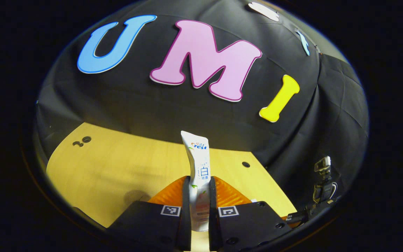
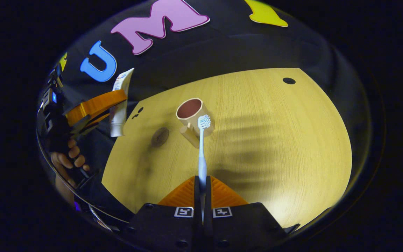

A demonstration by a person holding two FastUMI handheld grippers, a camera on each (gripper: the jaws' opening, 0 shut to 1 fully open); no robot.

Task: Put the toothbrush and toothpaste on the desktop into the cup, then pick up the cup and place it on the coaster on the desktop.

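1. In the left gripper view, the left gripper [image 1: 199,196] is clamped on the toothpaste [image 1: 198,164], which stands upright at centre frame above the wooden desktop [image 1: 117,168].
2. In the right gripper view, the right gripper [image 2: 202,189] pinches the toothbrush [image 2: 202,147] by its handle, bristles up near the cup [image 2: 192,113].
3. The cup stands upright at centre, open and empty; the round coaster [image 2: 160,136] lies just left of it.
4. At the left edge, a hand [image 2: 69,157] holds the other gripper with the toothpaste.

A wooden desktop [image 2: 275,140] carries the cup [image 2: 191,115] and coaster [image 2: 160,137].
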